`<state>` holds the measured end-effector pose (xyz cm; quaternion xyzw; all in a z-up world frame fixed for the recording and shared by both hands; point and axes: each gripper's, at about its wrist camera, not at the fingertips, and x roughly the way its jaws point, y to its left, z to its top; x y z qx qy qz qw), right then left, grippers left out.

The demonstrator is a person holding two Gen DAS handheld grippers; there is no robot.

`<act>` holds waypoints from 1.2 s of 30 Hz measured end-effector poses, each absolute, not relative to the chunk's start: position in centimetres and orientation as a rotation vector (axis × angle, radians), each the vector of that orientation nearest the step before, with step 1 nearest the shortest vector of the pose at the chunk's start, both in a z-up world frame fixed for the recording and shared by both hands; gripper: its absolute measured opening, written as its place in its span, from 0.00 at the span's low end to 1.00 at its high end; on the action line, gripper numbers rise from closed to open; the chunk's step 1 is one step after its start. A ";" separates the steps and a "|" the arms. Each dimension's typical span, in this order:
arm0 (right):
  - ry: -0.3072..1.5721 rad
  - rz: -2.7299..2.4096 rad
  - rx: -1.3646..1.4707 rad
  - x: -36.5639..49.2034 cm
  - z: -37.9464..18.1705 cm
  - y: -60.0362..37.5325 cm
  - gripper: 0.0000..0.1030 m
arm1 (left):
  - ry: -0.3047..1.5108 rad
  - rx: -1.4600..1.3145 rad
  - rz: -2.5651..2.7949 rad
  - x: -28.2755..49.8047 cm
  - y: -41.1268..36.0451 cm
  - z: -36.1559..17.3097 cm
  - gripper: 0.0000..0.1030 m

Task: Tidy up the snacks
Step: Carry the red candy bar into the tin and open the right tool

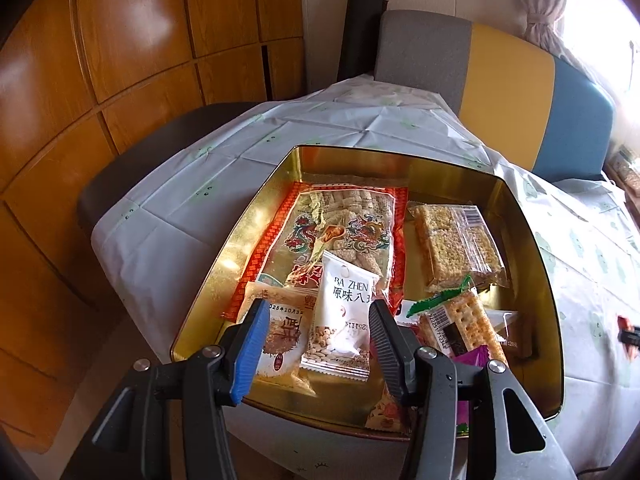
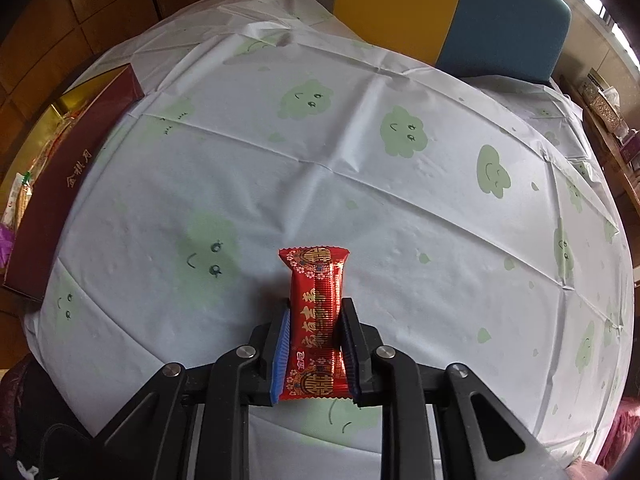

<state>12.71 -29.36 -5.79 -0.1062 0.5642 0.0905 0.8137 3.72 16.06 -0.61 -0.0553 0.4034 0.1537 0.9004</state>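
Note:
A gold tin [image 1: 536,248] on the table holds several snack packs: a large red and gold bag [image 1: 340,232], a rice-cake pack [image 1: 456,248], a cracker pack [image 1: 468,324], a tan pack [image 1: 280,340] and a white pack [image 1: 346,312]. My left gripper [image 1: 318,312] is open above the tin, its fingers either side of the white pack. My right gripper [image 2: 314,308] is shut on a red snack packet [image 2: 316,312] and holds it over the tablecloth. The tin's dark red outer wall [image 2: 68,184] shows at the left of the right wrist view.
A white tablecloth [image 2: 360,184] with green cloud faces covers the table. A grey, yellow and blue chair back [image 1: 500,92] stands behind it. Wooden cabinets [image 1: 120,80] are at the left. Shelves with boxes [image 2: 604,108] are at the far right.

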 end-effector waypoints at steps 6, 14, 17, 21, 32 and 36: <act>1.131 0.319 -0.183 13.0 -2.6 -24.2 0.22 | 0.831 -0.107 0.321 3.4 15.7 -0.6 0.55; 1.047 0.581 -0.152 13.1 0.5 -13.3 0.22 | 0.834 -0.105 0.326 3.3 15.7 -0.9 0.55; 1.038 0.646 -0.163 12.9 0.6 -9.5 0.22 | 0.834 -0.108 0.336 3.3 16.0 -1.0 0.55; 1.060 0.695 -0.173 13.6 -0.3 -5.7 0.23 | 0.828 -0.130 0.377 3.3 17.0 -0.9 0.55; 1.111 0.640 -0.198 15.1 -3.8 -2.8 0.33 | 0.827 -0.161 0.403 3.2 18.1 -1.0 0.55; 1.048 0.611 -0.181 13.8 -3.0 -4.0 0.33 | 0.813 -0.166 0.390 2.9 17.4 -0.8 0.55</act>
